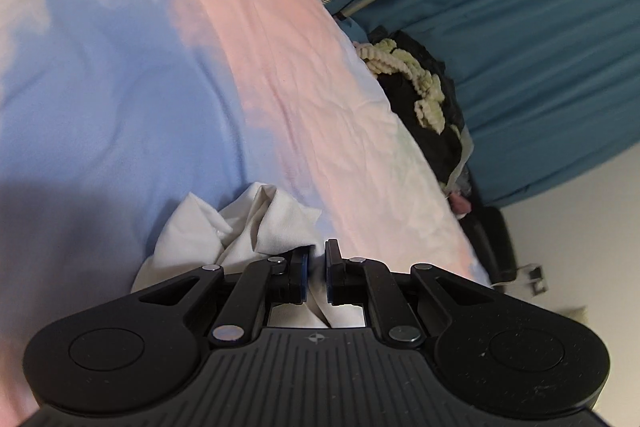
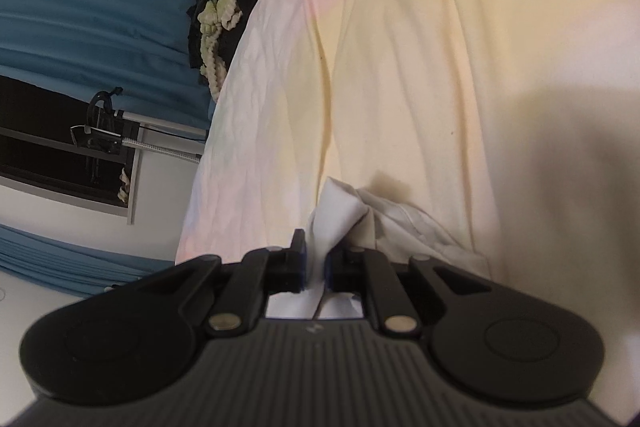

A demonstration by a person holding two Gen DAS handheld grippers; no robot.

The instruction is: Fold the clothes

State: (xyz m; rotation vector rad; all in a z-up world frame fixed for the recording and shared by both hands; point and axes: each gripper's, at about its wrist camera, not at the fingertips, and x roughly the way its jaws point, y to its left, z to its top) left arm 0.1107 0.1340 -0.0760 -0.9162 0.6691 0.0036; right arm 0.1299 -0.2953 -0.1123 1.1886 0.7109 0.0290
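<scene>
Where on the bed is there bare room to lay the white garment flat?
Beyond the bunched white garment, the bedsheet lies bare, blue then pink toward the far edge. The right view shows bare yellow sheet too. Crowded: the dark clothes pile at the bed's edge by the teal curtain.

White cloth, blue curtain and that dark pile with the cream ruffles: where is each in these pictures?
White cloth (image 1: 248,223): left wrist view, on its bunched folds ahead of the tongs.
Blue curtain (image 1: 540,39): left wrist view, on its pleated middle.
Dark pile (image 1: 416,87): left wrist view, on the black fabric between the ruffles.
</scene>
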